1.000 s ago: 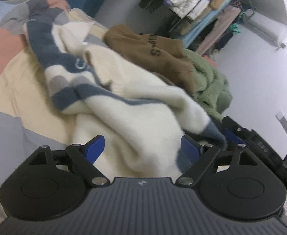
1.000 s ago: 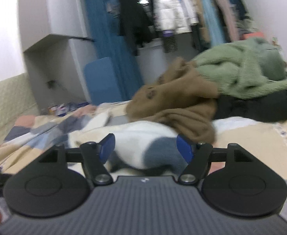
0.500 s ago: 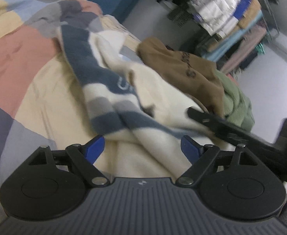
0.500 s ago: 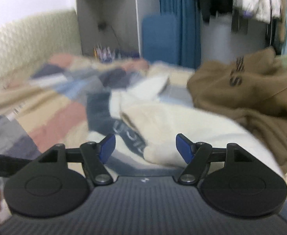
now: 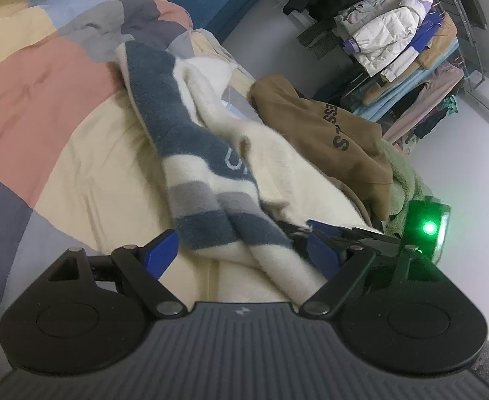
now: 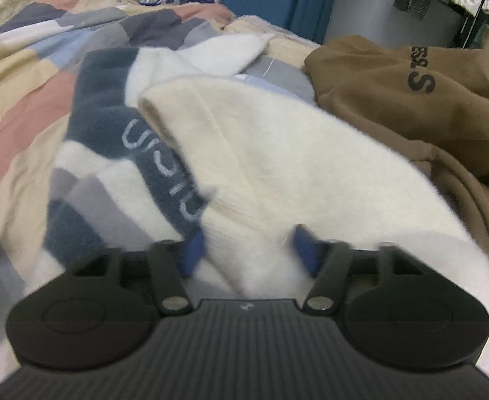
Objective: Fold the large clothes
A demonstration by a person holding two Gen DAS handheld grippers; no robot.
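Note:
A cream sweater (image 5: 278,166) with navy and grey stripes lies crumpled on the patchwork quilt (image 5: 44,100). My left gripper (image 5: 242,251) stands open just over its striped near end, and the cloth lies loosely between the fingers. In the right wrist view the same sweater (image 6: 278,166) fills the middle. My right gripper (image 6: 248,251) is closing its jaws around a cream fold, which sits between the blurred blue pads. From the left wrist view, the right gripper (image 5: 303,230) reaches in low at the right, a green light glowing on its body.
A brown hoodie (image 5: 328,133) (image 6: 394,100) lies against the sweater's far right side, with a green fleece (image 5: 408,180) beyond it. The quilt (image 6: 21,66) spreads out to the left. A rack of hanging clothes (image 5: 394,33) and a blue panel (image 6: 264,0) stand behind the bed.
The right gripper swung down from a level view onto the sweater and its fingers narrowed around a cream fold. The left gripper drifted lower and nearer the striped end, still wide.

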